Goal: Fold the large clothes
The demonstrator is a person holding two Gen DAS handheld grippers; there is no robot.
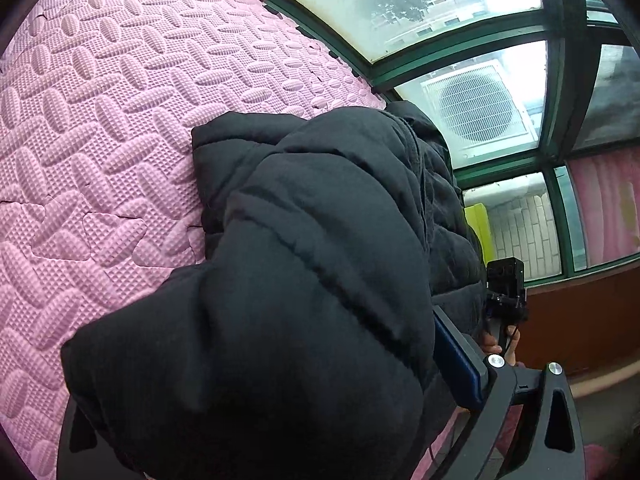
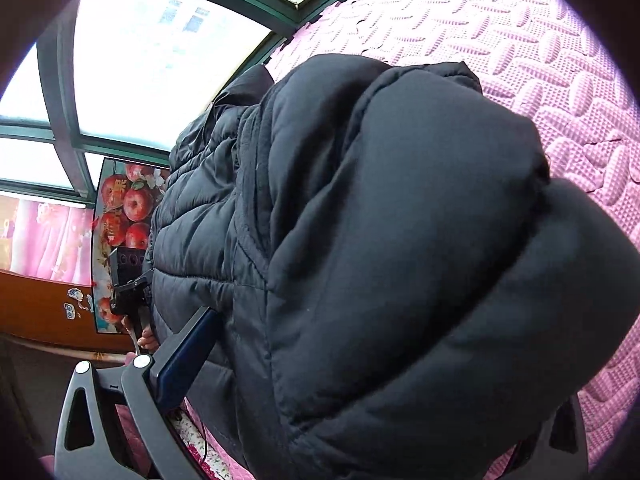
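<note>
A bulky black quilted jacket point(image 1: 304, 264) fills both wrist views and hangs above a pink foam mat point(image 1: 100, 128). My left gripper point(image 1: 296, 320) is shut on a thick fold of it. Only the blue-padded right finger point(image 1: 456, 360) shows, since the jacket covers the other. In the right wrist view the jacket point(image 2: 380, 240) bunches over my right gripper point(image 2: 352, 320), which is shut on it, with one blue-padded finger point(image 2: 184, 356) showing. Each view shows the other gripper beyond the jacket, held by a hand point(image 1: 496, 344).
The pink mat point(image 2: 560, 80) runs up to a green-framed window point(image 1: 460, 40) with an air-conditioner unit point(image 1: 480, 108) outside. A brown wooden ledge point(image 1: 580, 320) runs under the window. An apple poster point(image 2: 124, 216) and a pink curtain point(image 2: 44, 236) stand by it.
</note>
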